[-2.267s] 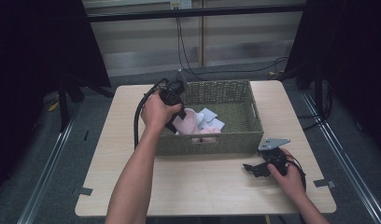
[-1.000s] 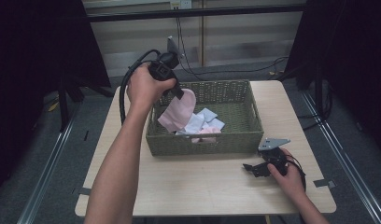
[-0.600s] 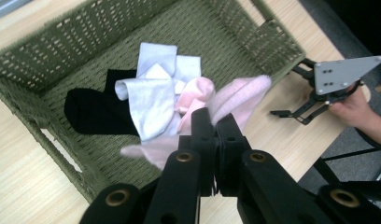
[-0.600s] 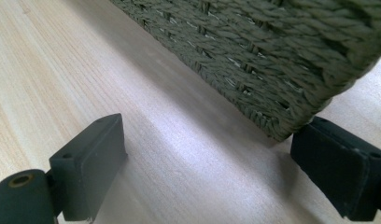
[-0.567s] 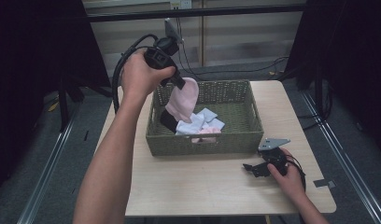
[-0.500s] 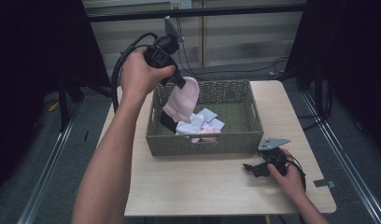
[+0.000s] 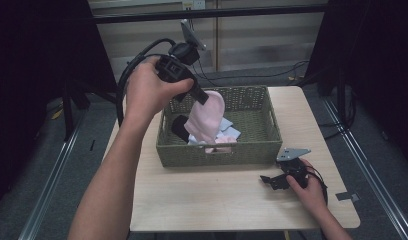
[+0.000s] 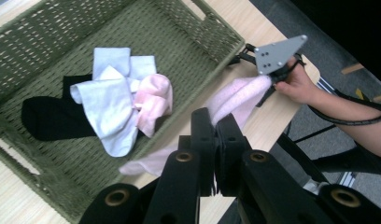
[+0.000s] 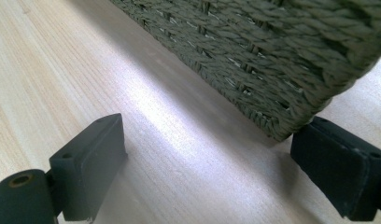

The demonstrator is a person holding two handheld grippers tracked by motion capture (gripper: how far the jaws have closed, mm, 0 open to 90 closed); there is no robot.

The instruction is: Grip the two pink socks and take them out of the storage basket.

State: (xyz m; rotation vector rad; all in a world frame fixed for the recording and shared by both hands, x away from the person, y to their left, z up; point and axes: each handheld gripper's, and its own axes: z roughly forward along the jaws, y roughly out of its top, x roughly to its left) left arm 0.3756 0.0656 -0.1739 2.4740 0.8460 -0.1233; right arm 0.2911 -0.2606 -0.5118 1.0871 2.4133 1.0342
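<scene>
the worktop [image 7: 207, 200] is seen whole from a fixed camera set high on the person's side, faced forward and down. the woven basket [image 7: 272, 150] is looked into from above and near by the left gripper view, past its own closed jaws, with the far hand's gripper [image 8: 277, 56] caught beyond the rim. the right gripper view is set low, close to the worktop surface, faced at the basket's outer corner [image 9: 291, 93]. the basket is shared by all three views.
</scene>
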